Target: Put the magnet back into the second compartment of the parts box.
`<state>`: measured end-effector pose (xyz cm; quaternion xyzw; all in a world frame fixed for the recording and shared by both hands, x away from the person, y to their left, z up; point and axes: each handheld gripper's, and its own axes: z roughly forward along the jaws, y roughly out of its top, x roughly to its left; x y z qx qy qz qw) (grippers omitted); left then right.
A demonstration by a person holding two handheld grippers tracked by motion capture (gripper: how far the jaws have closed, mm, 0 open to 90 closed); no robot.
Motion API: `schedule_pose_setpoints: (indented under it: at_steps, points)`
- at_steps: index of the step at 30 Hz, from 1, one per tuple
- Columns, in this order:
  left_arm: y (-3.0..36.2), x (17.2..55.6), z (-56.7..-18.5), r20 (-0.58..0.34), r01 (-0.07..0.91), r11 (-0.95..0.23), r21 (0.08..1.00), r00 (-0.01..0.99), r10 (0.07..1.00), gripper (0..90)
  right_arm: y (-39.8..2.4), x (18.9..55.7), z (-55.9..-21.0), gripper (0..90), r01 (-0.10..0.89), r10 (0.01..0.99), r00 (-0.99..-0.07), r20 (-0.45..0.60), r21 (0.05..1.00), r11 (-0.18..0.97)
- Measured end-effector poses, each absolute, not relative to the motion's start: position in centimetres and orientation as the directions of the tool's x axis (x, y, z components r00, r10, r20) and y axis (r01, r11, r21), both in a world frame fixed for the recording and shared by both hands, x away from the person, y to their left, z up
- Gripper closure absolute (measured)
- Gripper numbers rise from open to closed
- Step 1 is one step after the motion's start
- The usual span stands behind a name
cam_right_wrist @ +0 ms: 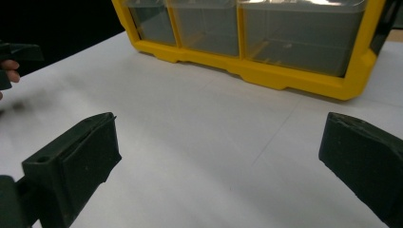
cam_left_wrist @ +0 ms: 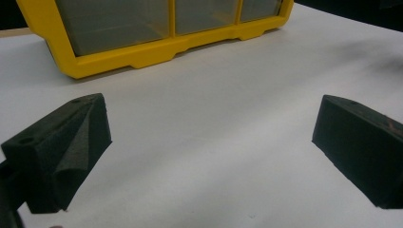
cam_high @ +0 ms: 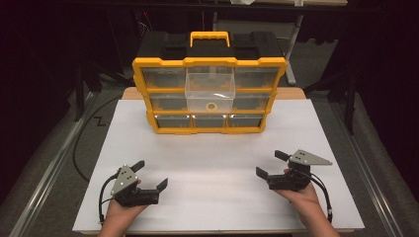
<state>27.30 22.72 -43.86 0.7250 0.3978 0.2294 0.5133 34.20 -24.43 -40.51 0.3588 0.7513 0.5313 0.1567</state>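
A yellow and black parts organizer [cam_high: 209, 94] stands upright at the far middle of the white table [cam_high: 212, 163], with clear drawers in three rows. One clear drawer [cam_high: 210, 89] in its middle column is pulled out toward me, and a small yellow ring [cam_high: 213, 105] lies in it. My left gripper [cam_high: 150, 174] rests open at the near left, nothing between its jaws. My right gripper [cam_high: 270, 164] is open at the near right, also with nothing in it. The organizer's bottom row [cam_left_wrist: 166, 28] faces the left gripper view, and its bottom drawers [cam_right_wrist: 247, 33] face the right gripper view.
The white table surface [cam_left_wrist: 214, 118] lies bare between both grippers and the organizer. A cable [cam_high: 81, 143] loops off the table's left side. Dark floor and metal rails [cam_high: 44, 173] flank the table. The person's other hand [cam_right_wrist: 7, 66] appears at the far left of the right gripper view.
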Motion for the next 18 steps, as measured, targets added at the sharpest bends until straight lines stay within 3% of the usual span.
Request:
schedule_pose_setpoints:
  at_steps: [4,7,10,18]
  points:
    - [22.7,27.1,-43.8,-0.079,0.344,-0.153,0.926,0.576,0.813,0.3,-25.5,33.0,-40.8,0.2,0.349,0.709,-0.695,0.123,0.919,0.183]
    - [22.5,27.1,-43.9,-0.075,0.347,-0.159,0.924,0.573,0.816,0.3,-26.0,32.0,-41.6,0.2,0.316,0.735,-0.677,0.048,0.92,0.231]
    - [22.3,27.0,-44.0,-0.063,0.347,-0.165,0.923,0.562,0.825,0.3,-26.5,31.9,-42.6,0.2,0.353,0.742,-0.664,0.092,0.914,0.202]
    - [22.0,26.9,-44.0,-0.055,0.348,-0.166,0.922,0.545,0.837,0.3,-26.4,32.2,-42.3,0.2,0.3,0.751,-0.653,0.096,0.944,0.14]
